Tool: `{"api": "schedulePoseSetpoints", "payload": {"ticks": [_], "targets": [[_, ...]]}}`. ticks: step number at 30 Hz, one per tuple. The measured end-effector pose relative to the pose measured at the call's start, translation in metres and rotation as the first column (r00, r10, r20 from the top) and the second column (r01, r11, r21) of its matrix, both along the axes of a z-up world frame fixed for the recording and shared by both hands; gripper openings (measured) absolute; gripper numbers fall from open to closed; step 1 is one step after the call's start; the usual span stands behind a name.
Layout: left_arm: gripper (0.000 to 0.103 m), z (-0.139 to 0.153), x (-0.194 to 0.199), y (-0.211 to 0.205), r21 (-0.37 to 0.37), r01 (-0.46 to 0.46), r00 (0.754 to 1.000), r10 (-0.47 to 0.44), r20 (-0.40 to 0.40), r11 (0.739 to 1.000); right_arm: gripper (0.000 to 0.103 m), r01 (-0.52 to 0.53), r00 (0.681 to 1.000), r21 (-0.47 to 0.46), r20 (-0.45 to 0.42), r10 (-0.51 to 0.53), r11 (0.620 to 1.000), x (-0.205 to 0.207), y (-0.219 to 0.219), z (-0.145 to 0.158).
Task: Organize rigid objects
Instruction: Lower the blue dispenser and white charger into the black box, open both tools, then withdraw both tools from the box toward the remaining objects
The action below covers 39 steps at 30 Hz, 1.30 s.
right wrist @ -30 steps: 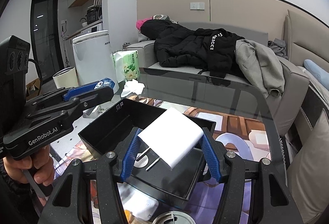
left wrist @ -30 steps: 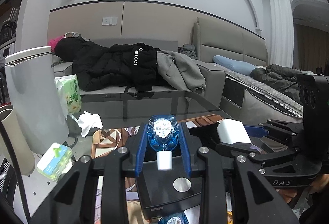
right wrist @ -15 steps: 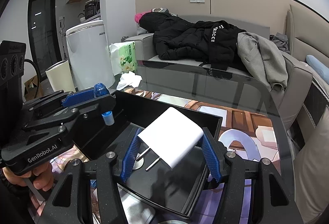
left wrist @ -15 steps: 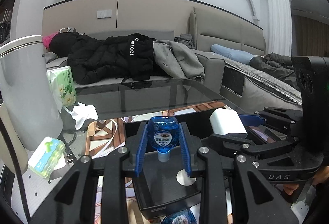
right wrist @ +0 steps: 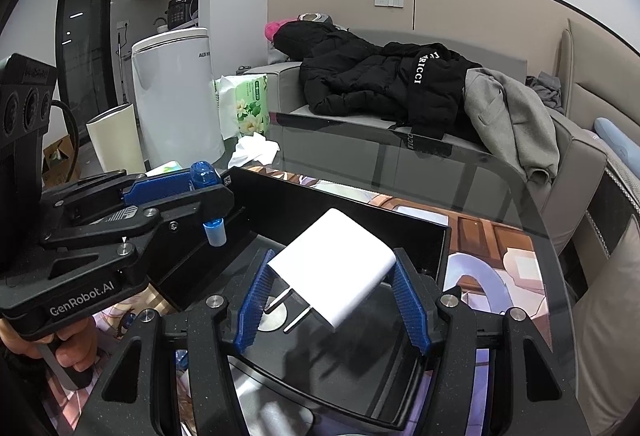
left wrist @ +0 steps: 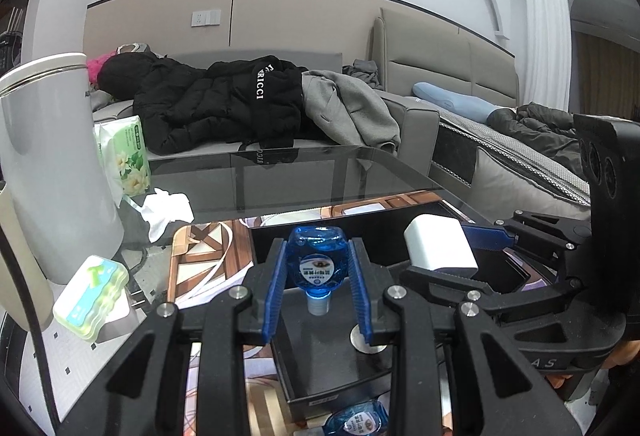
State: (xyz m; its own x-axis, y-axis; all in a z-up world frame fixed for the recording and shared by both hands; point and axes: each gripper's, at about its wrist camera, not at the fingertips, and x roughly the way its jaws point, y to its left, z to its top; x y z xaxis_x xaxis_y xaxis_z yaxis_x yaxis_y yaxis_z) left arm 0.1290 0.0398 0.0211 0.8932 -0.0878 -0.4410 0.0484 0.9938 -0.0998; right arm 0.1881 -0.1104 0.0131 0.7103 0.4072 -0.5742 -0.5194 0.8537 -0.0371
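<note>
Both tongs hang over the black tray (right wrist: pixel 432 232) on the glass surface (left wrist: pixel 320 175): left tongs (left wrist: pixel 319 268) clenched on a blue eye-drop bottle (left wrist: pixel 318 260), cap toward six o'clock, right tongs (right wrist: pixel 334 296) grasping a white charger plug (right wrist: pixel 340 264), prongs toward seven o'clock, directly above the tray floor.

**Two black grabbers with blue finger pads**

The left gripper (left wrist: pixel 319 278) is made of flat black plastic bars with a speckled look. Its two fingers (left wrist: pixel 275 290) wear bright blue pads with tiny ridges. Round silver screws (left wrist: pixel 238 292) sit where the bars join. On its side are white letters that say "GenRobot.AI" (right wrist: pixel 82 299), and a black box with three round holes (right wrist: pixel 25 107) rides on top. A black cable (right wrist: pixel 68 115) curls out behind it.

The right gripper (right wrist: pixel 334 302) looks the same: black bars, blue ridged pads, silver screws. White letters ending in "AS" (left wrist: pixel 546 362) show on its side.
</note>
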Motion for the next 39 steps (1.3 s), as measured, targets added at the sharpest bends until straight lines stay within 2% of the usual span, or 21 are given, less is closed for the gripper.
{"api": "schedulePoseSetpoints", "payload": {"ticks": [10, 11, 13, 14, 16, 19, 20, 21, 22, 25, 26, 39], "targets": [[0.029, -0.001, 0.0, -0.003, 0.022, 0.006, 1.0, -0.005, -0.004, 1.0, 0.06, 0.004, 1.0, 0.011, -0.006, -0.003, 1.0, -0.005, -0.005, 0.002], [0.029, -0.001, -0.001, -0.004, 0.026, 0.005, 1.0, -0.005, -0.005, 1.0, 0.062, 0.007, 1.0, 0.01, 0.01, -0.007, 1.0, -0.008, -0.008, 0.005], [0.033, 0.0, -0.002, -0.006, 0.031, 0.005, 1.0, -0.004, -0.011, 1.0, 0.076, 0.009, 0.999, 0.026, 0.034, -0.01, 1.0, -0.014, -0.014, 0.012], [0.035, 0.001, -0.003, -0.007, 0.03, 0.007, 1.0, -0.007, -0.012, 1.0, 0.08, 0.009, 0.999, 0.026, 0.034, -0.01, 1.0, -0.014, -0.014, 0.012], [0.051, 0.002, -0.006, -0.007, 0.029, 0.01, 1.0, -0.01, -0.014, 1.0, 0.089, 0.019, 0.998, 0.041, 0.058, -0.021, 0.999, -0.02, -0.022, 0.019], [0.057, 0.003, -0.01, -0.007, 0.023, 0.008, 1.0, -0.007, -0.029, 1.0, 0.099, 0.042, 0.996, 0.04, 0.082, -0.045, 0.998, -0.028, -0.033, 0.025], [0.059, 0.003, -0.011, -0.007, 0.024, 0.009, 0.999, -0.008, -0.035, 1.0, 0.099, 0.054, 0.995, 0.04, 0.086, -0.058, 0.998, -0.032, -0.042, 0.027], [0.067, 0.003, -0.013, -0.007, 0.024, 0.011, 0.999, -0.01, -0.038, 1.0, 0.101, 0.054, 0.995, 0.04, 0.086, -0.058, 0.998, -0.032, -0.042, 0.027], [0.081, 0.004, -0.015, -0.007, 0.021, 0.008, 0.999, -0.007, -0.037, 1.0, 0.102, 0.058, 0.995, 0.039, 0.081, -0.061, 0.998, -0.033, -0.045, 0.028], [0.099, 0.008, -0.023, -0.007, 0.0, 0.011, 1.0, -0.011, -0.02, 1.0, 0.102, 0.061, 0.996, 0.037, 0.062, -0.063, 0.997, -0.038, -0.057, 0.029], [0.102, 0.009, -0.026, -0.007, -0.004, 0.015, 1.0, -0.016, -0.016, 1.0, 0.102, 0.061, 0.997, 0.033, 0.052, -0.062, 0.998, -0.04, -0.061, 0.028], [0.103, 0.008, -0.051, -0.017, 0.006, 0.043, 0.997, -0.043, -0.063, 0.999, 0.102, 0.09, 0.995, 0.008, -0.035, -0.089, 0.996, -0.064, -0.096, 0.017]]}}
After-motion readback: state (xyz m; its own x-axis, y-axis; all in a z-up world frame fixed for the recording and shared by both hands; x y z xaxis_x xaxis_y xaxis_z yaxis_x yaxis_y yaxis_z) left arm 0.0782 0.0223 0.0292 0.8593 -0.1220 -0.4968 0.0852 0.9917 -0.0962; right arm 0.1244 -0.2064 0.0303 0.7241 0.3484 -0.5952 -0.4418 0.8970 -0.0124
